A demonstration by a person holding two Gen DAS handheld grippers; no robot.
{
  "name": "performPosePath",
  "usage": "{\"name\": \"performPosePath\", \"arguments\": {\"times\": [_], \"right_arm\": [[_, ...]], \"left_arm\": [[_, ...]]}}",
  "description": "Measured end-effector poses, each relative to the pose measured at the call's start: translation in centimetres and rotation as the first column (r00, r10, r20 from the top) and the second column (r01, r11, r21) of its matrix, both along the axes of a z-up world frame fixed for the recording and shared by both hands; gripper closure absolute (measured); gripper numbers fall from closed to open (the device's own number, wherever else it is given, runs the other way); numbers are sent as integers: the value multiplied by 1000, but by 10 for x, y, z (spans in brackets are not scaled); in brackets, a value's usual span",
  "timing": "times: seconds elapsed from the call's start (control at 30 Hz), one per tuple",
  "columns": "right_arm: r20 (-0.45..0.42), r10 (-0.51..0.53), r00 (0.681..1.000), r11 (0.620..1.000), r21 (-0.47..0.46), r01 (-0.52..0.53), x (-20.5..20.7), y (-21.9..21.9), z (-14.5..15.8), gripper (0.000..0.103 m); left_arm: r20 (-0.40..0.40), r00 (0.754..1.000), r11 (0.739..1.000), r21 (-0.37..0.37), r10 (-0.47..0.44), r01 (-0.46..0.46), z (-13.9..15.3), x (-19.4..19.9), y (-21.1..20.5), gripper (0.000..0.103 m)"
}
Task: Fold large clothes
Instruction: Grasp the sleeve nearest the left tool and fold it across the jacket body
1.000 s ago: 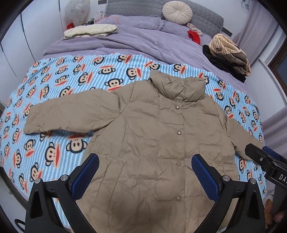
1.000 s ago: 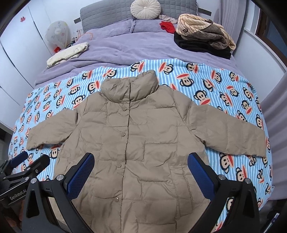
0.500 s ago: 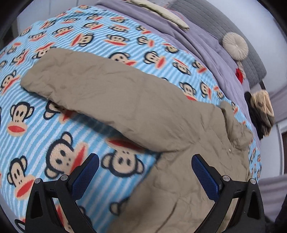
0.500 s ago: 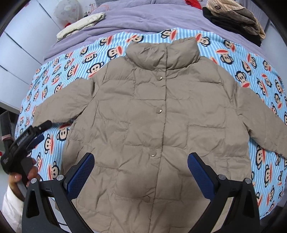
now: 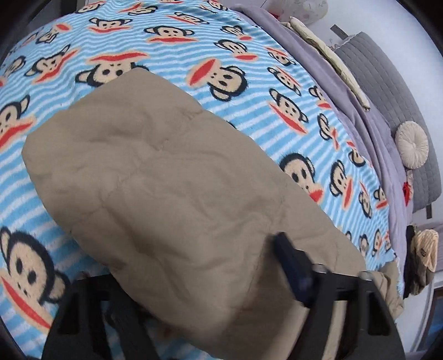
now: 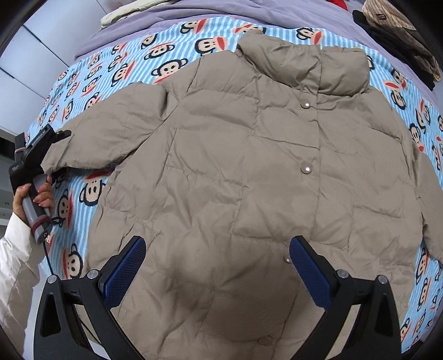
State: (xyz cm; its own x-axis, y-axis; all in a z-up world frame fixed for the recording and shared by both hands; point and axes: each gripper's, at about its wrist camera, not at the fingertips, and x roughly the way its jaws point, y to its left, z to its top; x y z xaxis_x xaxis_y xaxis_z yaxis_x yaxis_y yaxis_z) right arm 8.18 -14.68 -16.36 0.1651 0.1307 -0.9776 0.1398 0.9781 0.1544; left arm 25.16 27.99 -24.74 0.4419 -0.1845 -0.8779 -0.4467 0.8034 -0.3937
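A tan puffer jacket (image 6: 249,166) lies spread front-up, snaps shut, on the monkey-print blanket (image 6: 91,72). Its left sleeve (image 5: 166,180) fills the left wrist view, cuff end toward the upper left. My left gripper (image 5: 188,257) straddles that sleeve near the cuff and its jaws are closing on it: one blue pad (image 5: 288,257) digs into the padding, while the other is hidden under the fabric. In the right wrist view the left gripper (image 6: 52,141) sits at the cuff, held by a hand (image 6: 33,193). My right gripper (image 6: 217,249) hangs open above the jacket's lower front.
A purple duvet (image 5: 368,133) and grey headboard (image 5: 387,83) with a round cushion (image 5: 411,144) lie beyond the blanket. A pile of dark and striped clothes (image 6: 398,30) sits at the far right, and a cream folded item (image 6: 124,11) at the far left. The bed's edge runs past the cuff.
My left gripper swung left and down from over the jacket body to the left sleeve, and its jaws narrowed around the cuff end. My right gripper sank closer to the jacket front.
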Motion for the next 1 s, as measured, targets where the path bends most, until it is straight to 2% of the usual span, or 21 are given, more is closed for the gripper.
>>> {"name": "performPosePath", "arguments": {"times": [0.03, 0.07, 0.1, 0.13, 0.3, 0.37, 0.43, 0.47, 0.57, 0.67, 0.77, 0.83, 0.9, 1.0], "right_arm": [[6, -1, 1000, 1000, 3, 1, 6, 3, -2, 0], [16, -1, 1000, 1000, 8, 1, 12, 5, -4, 0], [23, -1, 1000, 1000, 11, 1, 16, 7, -4, 0], [39, -2, 999, 1000, 21, 2, 23, 10, -3, 0], [138, -39, 990, 997, 71, 29, 53, 20, 4, 1], [176, -50, 983, 992, 124, 28, 69, 26, 1, 19], [164, -51, 985, 979, 204, 17, 84, 33, -9, 76], [155, -56, 986, 970, 242, 17, 91, 36, -15, 83], [150, -51, 987, 940, 340, -4, 117, 57, -39, 85], [112, -46, 993, 917, 400, -3, 134, 76, -67, 86], [74, -20, 997, 909, 416, -13, 141, 90, -90, 86], [57, -27, 998, 898, 440, 0, 144, 89, -94, 86], [31, -57, 998, 865, 501, 34, 145, 78, -89, 86], [36, -164, 986, 836, 536, 120, 131, 32, -64, 86]], "left_arm": [[3, 1000, 1000, -15, -2, 2, -1, 4, 4, 83], [17, 1000, 999, -39, -2, 3, -1, 6, 7, 92], [26, 1000, 999, -44, -4, 5, 2, 7, 8, 95], [37, 999, 1000, -18, -12, 12, 8, 8, 8, 96], [149, 979, 980, 161, -137, 113, 61, -1, -16, 96], [195, 964, 971, 188, -182, 145, 82, -6, -22, 96], [235, 945, 962, 207, -226, 178, 101, -9, -31, 96], [252, 935, 956, 219, -250, 197, 109, -9, -38, 96], [295, 890, 924, 267, -348, 273, 132, -15, -64, 96], [320, 827, 876, 311, -462, 370, 149, -21, -102, 96], [328, 763, 828, 301, -556, 474, 157, -25, -147, 96], [335, 723, 796, 297, -604, 528, 157, -28, -178, 96], [329, 690, 764, 298, -645, 572, 156, -30, -208, 96], [304, 641, 709, 303, -705, 637, 149, -38, -256, 96]]}}
